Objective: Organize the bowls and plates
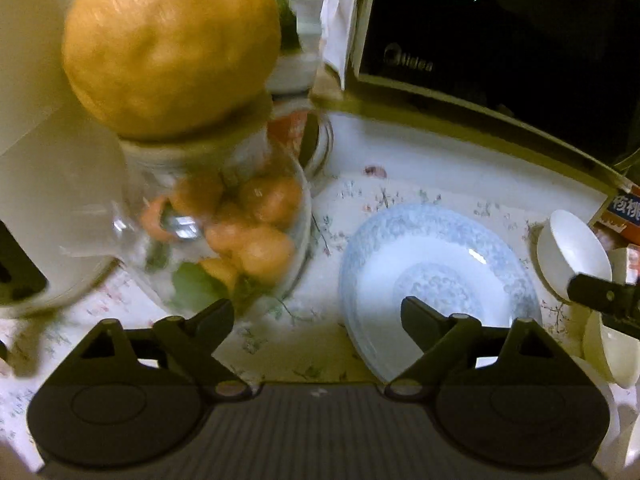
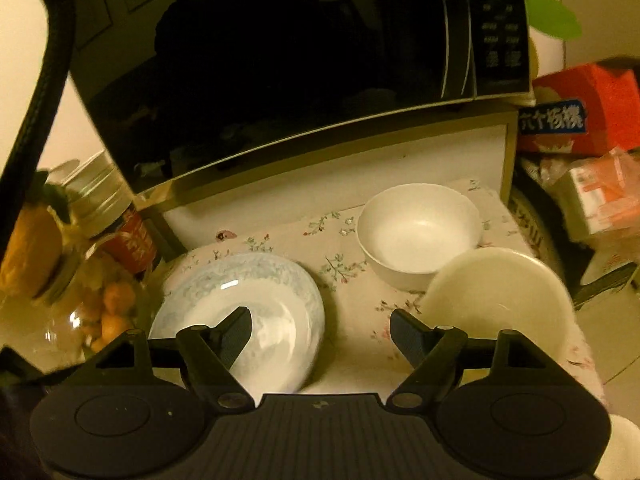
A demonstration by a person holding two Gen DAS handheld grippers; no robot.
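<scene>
Left wrist view shows the left gripper (image 1: 316, 316) hanging above the floral tablecloth (image 1: 440, 184) with its jaws spread wide and nothing between them; its right finger overlaps the near edge of the round blue-patterned china plates (image 1: 436, 256), which look like a small stack. To the left, very near, stands a clear glass jar of small orange fruit (image 1: 236, 224) with a big yellow citrus (image 1: 172, 48) balanced on its lid, and a black microwave (image 1: 500, 40) fills the far side. In the right wrist view the right gripper (image 2: 320, 332) is likewise wide open and empty, poised between the plates (image 2: 240, 296) on its left and two plain white ceramic bowls on its right, the farther bowl (image 2: 418, 232) upright and the nearer bowl (image 2: 496, 292) just beside it, possibly touching. From where I stand, the worry is that jar: a careless sweep by the left gripper toward the plates could knock it or send the citrus rolling. Smooth glazed rims may also slip from a shallow pinch, and the two bowls could clink if one is dragged.
</scene>
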